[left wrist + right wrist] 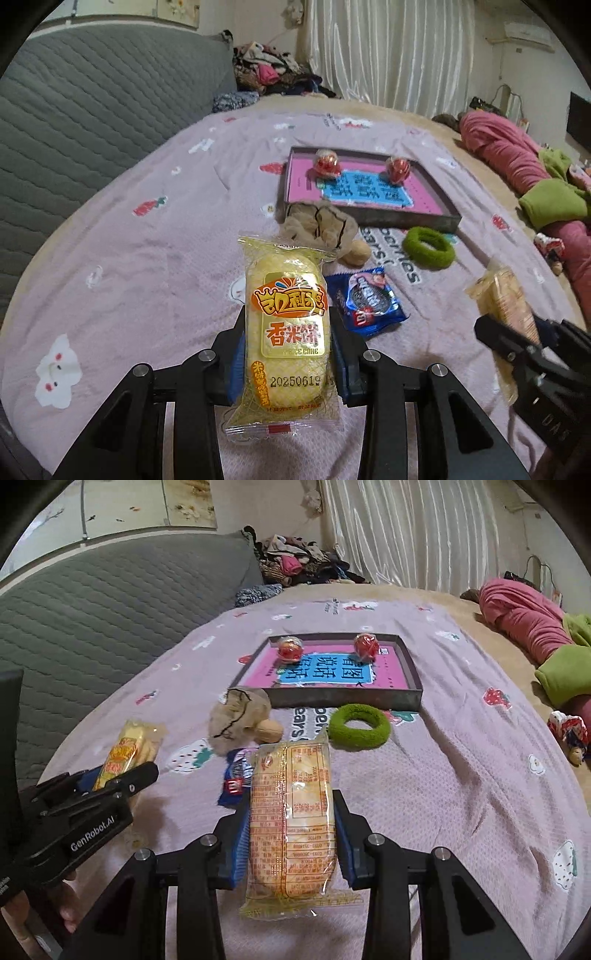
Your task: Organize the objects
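L gripper (288, 354) is gripping a yellow rice cake pack (286, 343), printed front facing up, jaws partway closed w/ blue pads pressing on both long sides, pack hanging above the bedspread (147, 258). In R wrist view the same pack is showing at far left, sticking out of the L gripper (122, 775).

Moving right: blue cookie packet (369, 301) is lying flat on the bedspread just right of the L pack, nothing on top of it. Beyond it a beige pouch (319, 225) w/ a walnut (356, 253) touching its near edge, both sitting just in front of the tray's near-left corner, partly blocking that side. Green hair ring (428, 247) is lying just in front of the tray's near wall, apart from the pouch.

Tray (347, 698), dark-walled, shallow, is sitting mid-bed, holding a pink/blue printed book (325, 675) flat on its floor and two red wrapped candies: left candy (290, 649) and right candy (365, 646), both resting near the far wall, well apart.

R gripper (291, 834) is clamping a second rice cake pack (291, 812), text side up, jaws partway closed on its sides, held above the bed

Far right: pink and green bedding (517, 158) is bunching at bed edge
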A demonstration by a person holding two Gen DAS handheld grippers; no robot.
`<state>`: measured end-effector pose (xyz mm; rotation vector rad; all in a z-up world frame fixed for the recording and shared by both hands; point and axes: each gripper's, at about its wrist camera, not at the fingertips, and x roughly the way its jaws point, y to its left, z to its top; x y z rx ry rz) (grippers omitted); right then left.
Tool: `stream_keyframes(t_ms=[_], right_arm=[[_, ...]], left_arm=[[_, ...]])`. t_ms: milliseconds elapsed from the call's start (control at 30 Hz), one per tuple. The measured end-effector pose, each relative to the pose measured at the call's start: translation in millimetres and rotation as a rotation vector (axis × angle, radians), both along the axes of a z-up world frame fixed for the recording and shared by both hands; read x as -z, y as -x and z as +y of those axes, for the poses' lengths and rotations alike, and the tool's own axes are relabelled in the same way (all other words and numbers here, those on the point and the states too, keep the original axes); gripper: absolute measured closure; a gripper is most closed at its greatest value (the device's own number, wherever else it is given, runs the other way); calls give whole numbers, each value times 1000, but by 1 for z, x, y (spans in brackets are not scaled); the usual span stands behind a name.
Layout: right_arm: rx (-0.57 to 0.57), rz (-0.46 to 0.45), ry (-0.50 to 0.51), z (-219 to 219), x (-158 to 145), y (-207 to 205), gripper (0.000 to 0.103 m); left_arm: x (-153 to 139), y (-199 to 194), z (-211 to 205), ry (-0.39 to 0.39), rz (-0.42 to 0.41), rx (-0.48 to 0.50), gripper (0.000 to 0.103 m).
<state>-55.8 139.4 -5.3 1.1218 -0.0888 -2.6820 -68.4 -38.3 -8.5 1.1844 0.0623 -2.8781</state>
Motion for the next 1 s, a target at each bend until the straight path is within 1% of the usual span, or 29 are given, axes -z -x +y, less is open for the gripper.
stream_keyframes(t_ms=[400,533,633,767,1000], right_arm=[[-20,64,11,-7,-28,-24,64],[-22,73,45,-4,-34,-31,64],[-18,86,40,-3,-39,-36,64],[-21,87,79,2,-45,-39,64],[-15,129,72,4,-58,-48,64]], left_arm=[[-30,-30,4,5,59,16,64],[-39,-37,7,4,79,23,64],[-46,-41,9,4,96,24,64],[-55,-45,11,2,112,22,64],[-69,-52,12,18,143,30,64]])
